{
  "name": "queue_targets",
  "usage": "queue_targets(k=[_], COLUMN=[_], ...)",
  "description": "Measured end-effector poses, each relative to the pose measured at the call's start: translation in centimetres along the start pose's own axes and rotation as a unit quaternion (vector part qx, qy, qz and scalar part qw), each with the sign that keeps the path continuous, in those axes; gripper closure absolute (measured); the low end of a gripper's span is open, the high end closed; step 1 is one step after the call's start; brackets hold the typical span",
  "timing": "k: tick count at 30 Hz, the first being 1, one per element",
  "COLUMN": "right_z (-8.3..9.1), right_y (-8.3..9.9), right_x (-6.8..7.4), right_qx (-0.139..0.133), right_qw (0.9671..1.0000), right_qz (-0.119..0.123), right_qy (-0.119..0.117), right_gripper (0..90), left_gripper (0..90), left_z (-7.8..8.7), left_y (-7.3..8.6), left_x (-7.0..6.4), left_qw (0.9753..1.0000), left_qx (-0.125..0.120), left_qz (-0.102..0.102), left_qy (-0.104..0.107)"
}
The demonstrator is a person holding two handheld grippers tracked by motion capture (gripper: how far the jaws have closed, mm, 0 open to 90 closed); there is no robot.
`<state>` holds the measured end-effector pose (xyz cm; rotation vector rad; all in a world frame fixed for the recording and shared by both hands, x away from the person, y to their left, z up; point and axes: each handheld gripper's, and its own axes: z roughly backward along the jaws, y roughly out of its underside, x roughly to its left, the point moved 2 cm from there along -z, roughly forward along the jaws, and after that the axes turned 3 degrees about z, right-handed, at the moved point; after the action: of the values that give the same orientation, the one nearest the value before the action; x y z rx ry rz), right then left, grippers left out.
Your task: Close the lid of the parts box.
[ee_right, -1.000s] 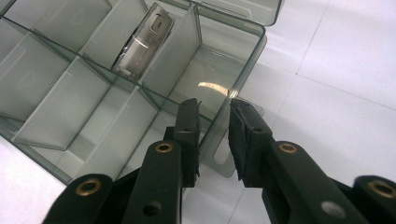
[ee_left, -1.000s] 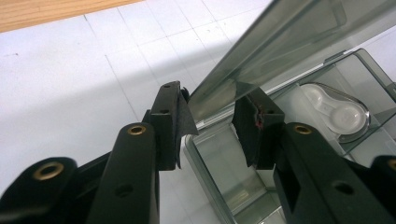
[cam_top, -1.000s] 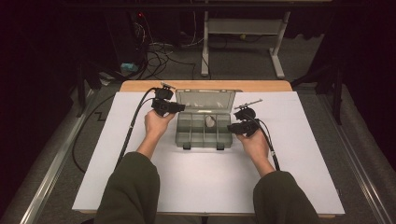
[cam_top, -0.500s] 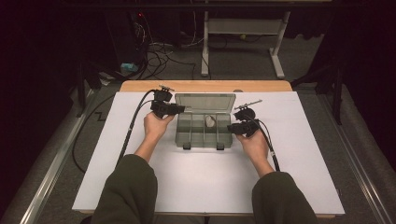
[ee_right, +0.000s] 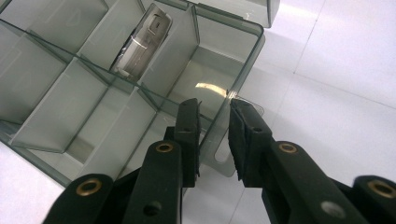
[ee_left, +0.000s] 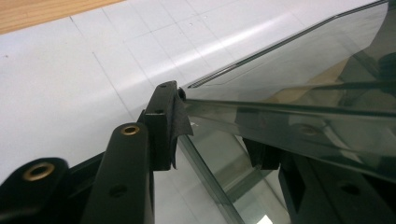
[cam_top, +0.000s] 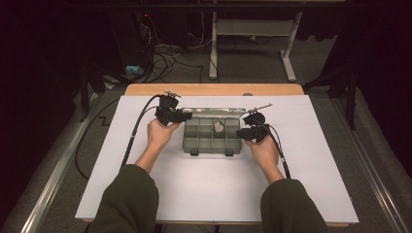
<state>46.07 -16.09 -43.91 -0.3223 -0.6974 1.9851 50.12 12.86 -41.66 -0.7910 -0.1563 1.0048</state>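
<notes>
A smoky clear compartment box sits mid-table on the white mat with its hinged lid raised at the back. A small silver metal piece lies in one rear compartment, and it shows again as the silver piece in the right gripper view. My left gripper is shut on the lid's left end; in the left gripper view the lid runs between the jaws of the left gripper. My right gripper pinches the box's right wall. There the right gripper has one jaw inside the box and one outside.
The white mat stretches wide in front of the box and to both sides. A strip of wooden tabletop runs behind it. Cables trail from both grippers across the mat. Beyond the table stand a desk frame and floor cables.
The lid has swung up from lying further back and now looks shorter from above. My left gripper came slightly forward with it. The right gripper and the box stayed put.
</notes>
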Motion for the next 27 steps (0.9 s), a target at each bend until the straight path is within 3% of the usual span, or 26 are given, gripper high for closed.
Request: queue_targets(k=[14, 20, 27], right_z=[0.0, 0.0, 0.0], right_y=[0.0, 0.0, 0.0], right_x=[0.0, -0.1, -0.1], right_qx=[0.0, 0.003, 0.003], right_qw=[1.0, 1.0, 0.9999], right_qz=[0.005, 0.005, 0.014], right_qy=[-0.001, -0.003, -0.005], right_gripper=[74.1, 74.2, 74.2], left_gripper=[58.7, 61.4, 61.3], left_z=[0.7, 0.7, 0.6], left_y=[0.3, 0.9, 1.5], left_x=[-0.6, 0.0, -0.2], left_qw=[0.9999, 0.999, 0.9987], left_qx=[-0.009, -0.021, -0.031], left_qz=[0.006, 0.034, 0.038], left_qy=[-0.003, 0.021, 0.014])
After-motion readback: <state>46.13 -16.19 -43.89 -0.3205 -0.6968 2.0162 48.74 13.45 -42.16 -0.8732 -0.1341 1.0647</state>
